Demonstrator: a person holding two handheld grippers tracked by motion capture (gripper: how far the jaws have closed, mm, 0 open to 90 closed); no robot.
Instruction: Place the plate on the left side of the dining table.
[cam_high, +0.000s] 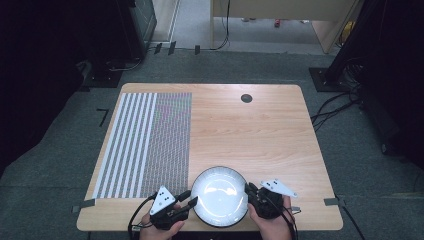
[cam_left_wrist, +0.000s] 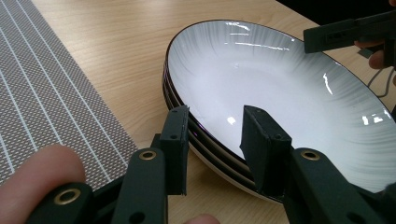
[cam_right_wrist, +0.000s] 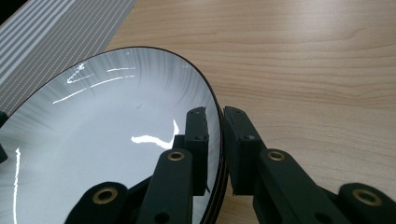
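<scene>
Our right gripper (cam_right_wrist: 214, 116) has its jaws pinched narrow on the rim of the top plate (cam_right_wrist: 107, 126), one pad inside the bowl of the plate and the other just outside the dark edge, so we read it as clamped on that rim. Our left gripper (cam_left_wrist: 215, 126) stands at the opposite side with its jaws straddling the near rim of the stack of plates (cam_left_wrist: 196, 140); there is still a gap between the pads and the porcelain, so we call it part open, with the rim between but not gripped. The stack sits directly between our two grippers, close to the near edge of the wooden table (cam_high: 260, 130), and the striped placemat (cam_high: 145, 145) lies beyond and to the outer side of the left gripper. The risks we see come from the uneven hold. If we lift now, only one side is pinched, and the glazed plate could pivot on the right pads and slip out, clattering back onto the plates beneath it. The left jaws also span several rims at once, so closing them may catch two plates together and drag the lower one along. And since the stack is so near the table edge on our side, any sideways tug towards us could slide a plate off.
</scene>
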